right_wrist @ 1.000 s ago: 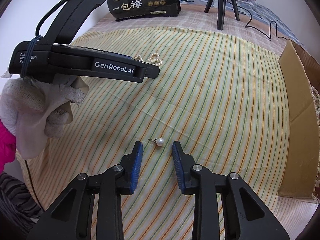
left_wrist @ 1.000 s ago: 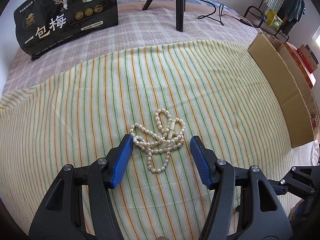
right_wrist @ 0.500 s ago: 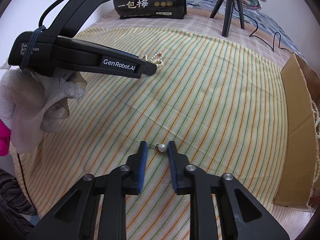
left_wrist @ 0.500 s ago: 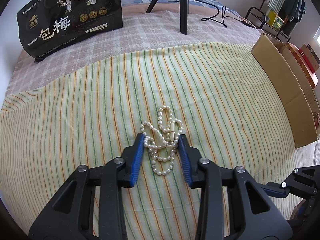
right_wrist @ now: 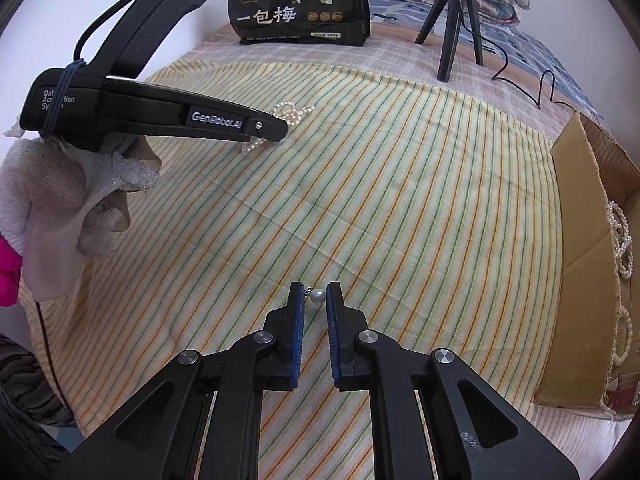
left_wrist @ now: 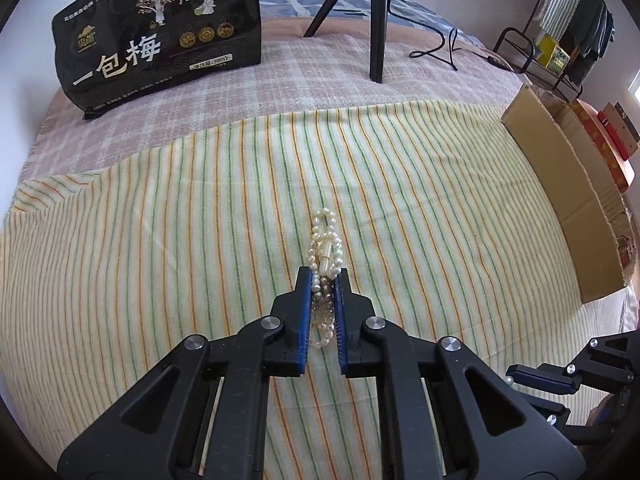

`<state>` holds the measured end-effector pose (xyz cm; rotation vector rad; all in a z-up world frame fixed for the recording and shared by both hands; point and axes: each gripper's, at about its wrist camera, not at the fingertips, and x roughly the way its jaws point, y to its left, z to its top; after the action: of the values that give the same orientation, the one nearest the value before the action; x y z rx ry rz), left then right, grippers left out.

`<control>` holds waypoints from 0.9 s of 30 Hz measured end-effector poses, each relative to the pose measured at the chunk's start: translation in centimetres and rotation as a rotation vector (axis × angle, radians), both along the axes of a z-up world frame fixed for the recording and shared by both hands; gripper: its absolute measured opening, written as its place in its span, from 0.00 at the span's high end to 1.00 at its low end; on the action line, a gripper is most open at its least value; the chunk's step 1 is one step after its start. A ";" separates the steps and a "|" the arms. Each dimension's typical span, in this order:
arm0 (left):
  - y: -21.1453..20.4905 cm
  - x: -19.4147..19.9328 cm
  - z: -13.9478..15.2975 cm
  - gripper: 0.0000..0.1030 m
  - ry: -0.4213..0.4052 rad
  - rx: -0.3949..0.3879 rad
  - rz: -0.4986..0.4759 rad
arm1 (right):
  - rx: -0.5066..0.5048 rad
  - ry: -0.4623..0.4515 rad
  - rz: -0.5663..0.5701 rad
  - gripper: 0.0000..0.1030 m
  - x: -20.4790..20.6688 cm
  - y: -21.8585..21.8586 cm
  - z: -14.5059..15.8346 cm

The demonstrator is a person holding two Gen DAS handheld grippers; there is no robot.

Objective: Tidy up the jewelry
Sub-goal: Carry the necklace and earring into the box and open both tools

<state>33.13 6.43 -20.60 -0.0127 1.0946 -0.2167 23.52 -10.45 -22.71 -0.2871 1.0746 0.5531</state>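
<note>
On a bed with a striped cloth (left_wrist: 168, 248), a person holds a tool in each hand, both tipped down at the cloth.

The left tool (left_wrist: 323, 276) is closing on a heap of pearls (left_wrist: 325, 252). The blue pads are narrow now and press the beads from both sides. Part of the string sticks out past the tips on the far side, and part hangs between the pads on the near side. Squeezing the heap in the middle is probably meant to catch many loops at once, so the whole string comes up together.

The right tool (right_wrist: 316, 294) is shut on a small pearl earring (right_wrist: 317, 296). The pearl sits right at the tips, with its thin metal hook toward the left pad. Such a tiny thing likely needs the very ends of the pads, or it would slip out.

At the right edge of the bed lies a cardboard box (right_wrist: 576, 216). More pearl strings (right_wrist: 620, 240) already lie inside it. So the box seems to be where the jewelry goes, and both pieces will likely be lifted and carried right to it.

A gloved hand (right_wrist: 48, 216) holds the left tool. At the far end stand a black bag (left_wrist: 160, 32) and a tripod (left_wrist: 376, 16), well away from the work.
</note>
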 end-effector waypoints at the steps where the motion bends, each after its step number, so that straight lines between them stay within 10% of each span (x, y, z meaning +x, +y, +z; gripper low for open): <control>1: 0.2 -0.2 0.3 0.96 -0.006 -0.006 0.004 | 0.004 -0.002 -0.002 0.91 -0.1 -0.1 0.3; 27: -1.0 -2.6 9.7 0.96 -0.201 -0.127 -0.017 | 0.110 -0.057 -0.049 0.91 -1.0 -3.2 5.9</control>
<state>30.56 5.38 -10.94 -0.0928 0.8797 -0.2961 22.49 -13.64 -16.80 -0.1788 0.9895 0.5550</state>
